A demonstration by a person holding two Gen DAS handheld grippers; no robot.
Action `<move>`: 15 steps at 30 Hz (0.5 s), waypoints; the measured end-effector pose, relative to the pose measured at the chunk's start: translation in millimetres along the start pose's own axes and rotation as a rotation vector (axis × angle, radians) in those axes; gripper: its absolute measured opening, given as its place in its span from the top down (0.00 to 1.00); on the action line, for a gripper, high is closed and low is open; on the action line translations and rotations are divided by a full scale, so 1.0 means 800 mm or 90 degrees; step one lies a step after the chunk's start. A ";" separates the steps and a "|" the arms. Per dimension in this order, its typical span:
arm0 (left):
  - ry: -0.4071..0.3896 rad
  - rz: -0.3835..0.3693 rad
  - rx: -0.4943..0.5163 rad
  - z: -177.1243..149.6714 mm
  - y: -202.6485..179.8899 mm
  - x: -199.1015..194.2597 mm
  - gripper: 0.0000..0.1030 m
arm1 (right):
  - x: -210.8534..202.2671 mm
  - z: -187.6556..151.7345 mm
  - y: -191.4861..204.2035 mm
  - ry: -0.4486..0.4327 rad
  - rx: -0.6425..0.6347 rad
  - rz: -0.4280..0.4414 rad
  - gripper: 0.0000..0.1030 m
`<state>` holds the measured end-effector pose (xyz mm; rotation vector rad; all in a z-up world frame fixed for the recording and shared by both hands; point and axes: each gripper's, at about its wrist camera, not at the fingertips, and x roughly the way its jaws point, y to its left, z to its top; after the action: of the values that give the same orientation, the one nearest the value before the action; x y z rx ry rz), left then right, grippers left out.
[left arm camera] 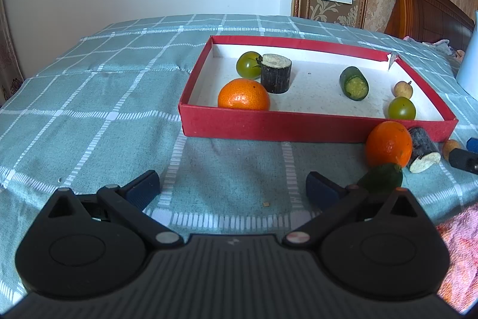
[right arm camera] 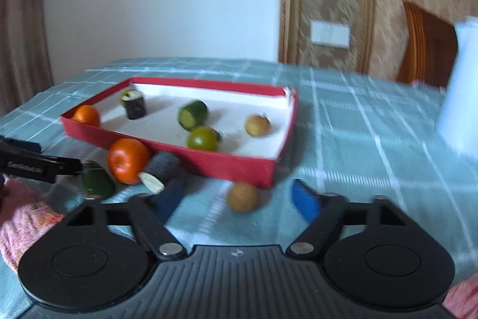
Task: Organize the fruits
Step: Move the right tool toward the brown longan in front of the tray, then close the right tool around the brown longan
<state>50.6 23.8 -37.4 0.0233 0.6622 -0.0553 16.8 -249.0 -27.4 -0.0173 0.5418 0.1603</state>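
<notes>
At the lower left of the right wrist frame we see the cucumber piece [right arm camera: 97, 180] lying on the checked cloth [right arm camera: 373, 139], and beside it the orange [right arm camera: 128, 160], the dark log-like piece [right arm camera: 161, 168] and, further right, the small brown longan [right arm camera: 243, 196], all outside the red box [right arm camera: 239, 166] and close to its near wall. We judge the orange light, fairly firm and rounded, best taken across its middle with gentle pressure so the skin does not split; the cucumber piece looks smooth and may slip, so we would grip its curved sides rather than the cut face. The longan is small, round and likely to roll, and it sits just ahead of the right gripper [right arm camera: 237, 201], whose tongs are spread wide and hold nothing. The left gripper [left arm camera: 233, 189] also stands spread and empty over bare cloth. The left wrist view is sharp and shows us the box's contents clearly, an orange at its near left corner, two green tomatoes, an upright dark piece, a cucumber piece and a longan, while crowding the loose fruits into its lower right. The right wrist view is blurred, yet it alone shows the loose longan whole, with open cloth around it.
</notes>
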 end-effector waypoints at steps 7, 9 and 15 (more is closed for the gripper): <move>0.000 0.000 0.000 0.000 0.001 0.000 0.00 | 0.016 0.004 0.002 0.012 -0.011 -0.019 0.49; 0.000 -0.001 -0.001 0.000 0.000 0.000 0.00 | 0.027 0.006 0.003 0.040 -0.008 -0.021 0.54; 0.000 0.000 -0.001 0.000 0.000 0.000 0.00 | 0.027 0.007 -0.002 0.034 0.008 -0.025 0.75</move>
<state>50.6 23.9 -37.5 0.0223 0.6618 -0.0558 38.0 -247.2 -34.0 -0.0195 0.5948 0.1181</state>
